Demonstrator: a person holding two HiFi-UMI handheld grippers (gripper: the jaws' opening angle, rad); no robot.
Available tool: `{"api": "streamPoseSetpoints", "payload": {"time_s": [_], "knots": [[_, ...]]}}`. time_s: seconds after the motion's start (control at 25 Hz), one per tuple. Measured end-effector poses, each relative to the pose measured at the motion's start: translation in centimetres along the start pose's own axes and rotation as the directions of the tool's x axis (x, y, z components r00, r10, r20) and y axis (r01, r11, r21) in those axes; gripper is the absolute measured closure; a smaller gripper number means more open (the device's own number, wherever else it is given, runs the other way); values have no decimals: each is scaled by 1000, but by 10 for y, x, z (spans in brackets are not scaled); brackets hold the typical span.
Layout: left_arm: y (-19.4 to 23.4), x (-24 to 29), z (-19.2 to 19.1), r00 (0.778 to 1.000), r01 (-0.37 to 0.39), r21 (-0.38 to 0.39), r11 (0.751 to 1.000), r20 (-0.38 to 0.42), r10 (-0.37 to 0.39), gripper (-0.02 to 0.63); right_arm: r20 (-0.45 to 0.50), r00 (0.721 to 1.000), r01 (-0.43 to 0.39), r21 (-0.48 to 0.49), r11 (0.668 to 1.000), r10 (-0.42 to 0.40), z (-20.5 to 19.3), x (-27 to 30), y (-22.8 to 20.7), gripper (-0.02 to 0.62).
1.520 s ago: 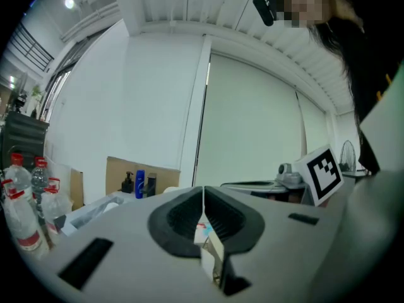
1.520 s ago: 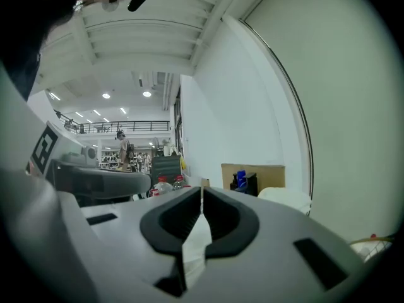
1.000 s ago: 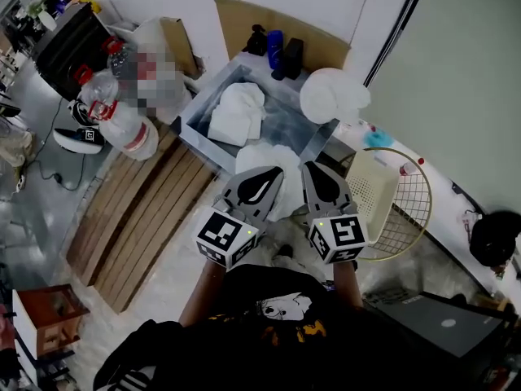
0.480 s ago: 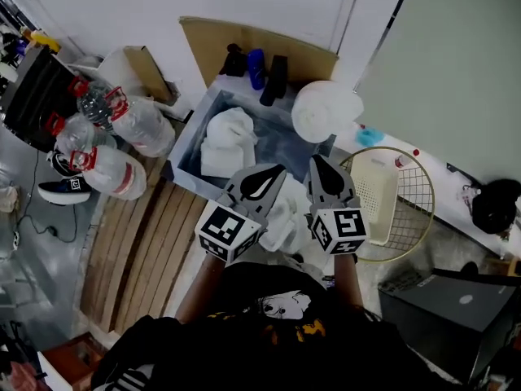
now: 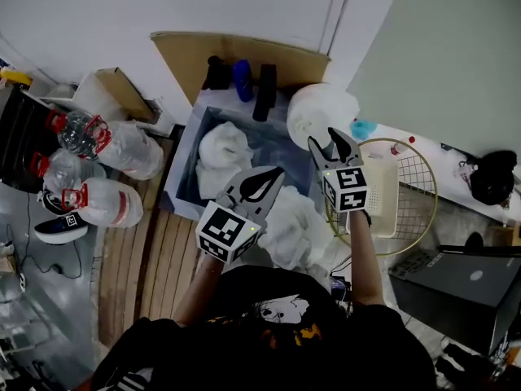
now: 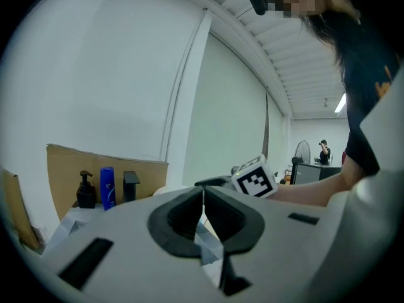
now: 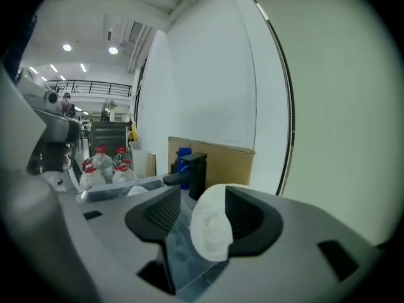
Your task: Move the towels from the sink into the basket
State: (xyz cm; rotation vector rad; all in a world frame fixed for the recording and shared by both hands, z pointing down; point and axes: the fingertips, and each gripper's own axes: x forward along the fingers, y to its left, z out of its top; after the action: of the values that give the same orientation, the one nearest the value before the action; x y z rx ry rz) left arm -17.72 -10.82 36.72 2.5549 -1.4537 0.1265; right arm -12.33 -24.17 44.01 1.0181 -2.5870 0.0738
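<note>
Left tongs (image 5: pixel 275 173) pinched shut, right tongs (image 5: pixel 326 138) just opening
White bundle (image 5: pixel 314 108) beside the sink (image 5: pixel 186 166) shows in the right pair's gap.

A grey floor (image 5: pixel 32 300) is seen, on which a run of wooden planks (image 5: pixel 155 251) is laid next to the sink (image 5: pixel 183 169). Several large water bottles (image 5: pixel 122 149) and a dark shoe (image 5: pixel 57 228) are set along the planks' left edge. A black case (image 5: pixel 464 287) is stood on the floor at the right.
</note>
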Motion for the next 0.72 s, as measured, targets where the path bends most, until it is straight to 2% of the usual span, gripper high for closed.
{"api": "streamPoseSetpoints", "payload": {"time_s": [0.08, 0.24, 0.44, 0.56, 0.72], "knots": [[5, 4, 0, 1000, 19, 5, 1000, -9, -19, 595, -55, 998, -3, -44, 999, 0, -8, 25, -13, 330], [12, 9, 1, 998, 52, 17, 998, -21, -52, 595, -183, 983, -3, -109, 994, -17, -30, 75, -38, 271], [22, 7, -5, 998, 58, 15, 998, -37, -57, 595, -354, 934, -20, -177, 984, -45, -65, 127, -60, 211], [30, 2, -10, 998, 41, 4, 999, -49, -40, 595, -406, 913, -30, -154, 988, -35, -81, 148, -62, 204], [40, -5, -17, 998, 14, -12, 1000, -60, -15, 595, -397, 916, 27, -96, 995, -63, -92, 163, -65, 207]]}}
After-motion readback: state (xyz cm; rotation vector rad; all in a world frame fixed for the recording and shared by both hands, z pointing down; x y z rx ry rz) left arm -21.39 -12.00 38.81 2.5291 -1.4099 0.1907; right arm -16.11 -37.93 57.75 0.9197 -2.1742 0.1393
